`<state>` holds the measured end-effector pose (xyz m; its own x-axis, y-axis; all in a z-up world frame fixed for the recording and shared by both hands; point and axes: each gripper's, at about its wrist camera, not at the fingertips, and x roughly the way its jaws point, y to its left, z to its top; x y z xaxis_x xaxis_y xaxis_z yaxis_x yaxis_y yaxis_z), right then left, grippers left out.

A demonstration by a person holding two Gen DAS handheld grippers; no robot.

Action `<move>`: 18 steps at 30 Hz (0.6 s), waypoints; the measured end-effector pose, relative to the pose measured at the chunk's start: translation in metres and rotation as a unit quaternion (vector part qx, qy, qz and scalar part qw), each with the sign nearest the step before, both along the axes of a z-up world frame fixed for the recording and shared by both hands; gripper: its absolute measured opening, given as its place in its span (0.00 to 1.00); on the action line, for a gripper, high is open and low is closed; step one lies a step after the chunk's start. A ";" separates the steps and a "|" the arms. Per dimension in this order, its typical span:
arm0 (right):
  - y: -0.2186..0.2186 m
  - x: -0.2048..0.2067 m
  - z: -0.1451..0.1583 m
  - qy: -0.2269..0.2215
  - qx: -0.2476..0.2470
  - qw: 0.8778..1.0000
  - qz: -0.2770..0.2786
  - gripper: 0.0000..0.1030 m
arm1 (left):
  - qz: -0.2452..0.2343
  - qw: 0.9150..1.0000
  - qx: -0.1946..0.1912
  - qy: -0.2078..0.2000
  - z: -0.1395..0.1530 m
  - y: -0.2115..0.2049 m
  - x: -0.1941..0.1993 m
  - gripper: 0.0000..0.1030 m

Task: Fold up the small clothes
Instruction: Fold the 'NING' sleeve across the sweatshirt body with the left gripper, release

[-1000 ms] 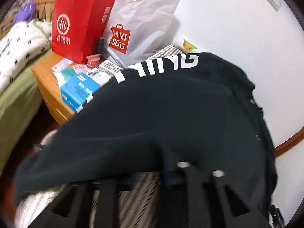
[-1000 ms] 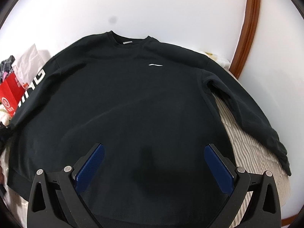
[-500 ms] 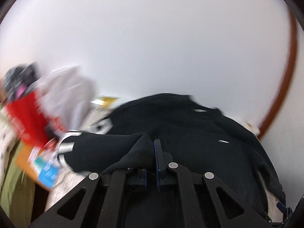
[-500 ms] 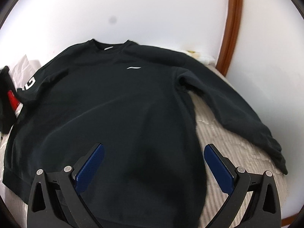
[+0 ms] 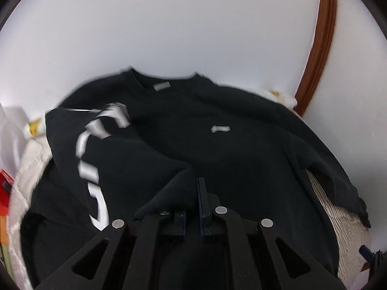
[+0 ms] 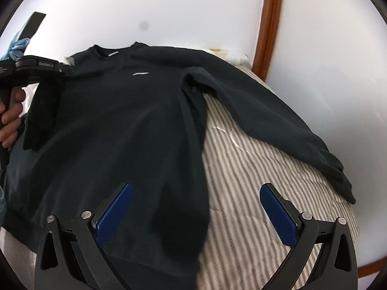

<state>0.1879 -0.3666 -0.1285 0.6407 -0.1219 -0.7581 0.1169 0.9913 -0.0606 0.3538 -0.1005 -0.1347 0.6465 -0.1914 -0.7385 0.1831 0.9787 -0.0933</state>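
Note:
A black sweatshirt (image 5: 229, 159) lies face up on the striped bed, its collar toward the wall. My left gripper (image 5: 197, 186) pinches the cuff end of the sleeve with white lettering (image 5: 116, 159). It holds that sleeve lifted and folded across the chest; its jaws are easing open with the fabric still between the pads. In the right wrist view the sweatshirt (image 6: 125, 120) fills the left half and its other sleeve (image 6: 278, 125) stretches out flat to the right. My right gripper (image 6: 196, 188) hovers open over the hem's right corner, holding nothing.
The striped quilt (image 6: 254, 169) is bare to the right of the shirt body. A white wall with brown wooden trim (image 6: 268, 24) stands behind the bed. A hand (image 6: 9, 120) grips the left tool at the left edge. A white bag (image 5: 9, 130) and something red (image 5: 4, 181) sit far left.
The left gripper has swung from the nightstand side over the shirt, rolling and pulling the lettered sleeve across the chest. The right gripper has drifted right along the hem, still open.

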 end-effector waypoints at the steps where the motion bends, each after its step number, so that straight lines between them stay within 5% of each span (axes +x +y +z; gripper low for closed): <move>1: -0.002 -0.002 -0.001 0.002 0.000 1.000 -0.002 1.00 | -0.002 1.000 -0.003 0.009 -0.001 -0.003 -0.001 0.14; 3: -0.005 -0.008 -0.003 0.007 0.002 1.000 -0.004 1.00 | -0.006 1.000 -0.006 0.026 -0.004 -0.003 -0.008 0.24; 7: -0.001 -0.018 -0.005 0.003 0.004 1.000 0.000 1.00 | -0.005 1.000 0.000 0.020 0.000 0.008 -0.028 0.69; 13: 0.005 -0.037 -0.006 -0.002 0.025 1.000 0.008 0.98 | 0.018 1.000 0.015 -0.002 0.021 0.063 -0.087 0.69; 18: 0.009 -0.053 -0.015 0.011 -0.006 1.000 0.000 0.97 | 0.079 0.996 0.042 0.000 0.015 0.125 -0.144 0.69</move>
<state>0.1353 -0.3573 -0.1433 0.6244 -0.1312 -0.7700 0.1146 0.9905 -0.0758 0.2100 0.0247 -0.1199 0.6631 -0.0239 -0.7481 0.0257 0.9996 -0.0091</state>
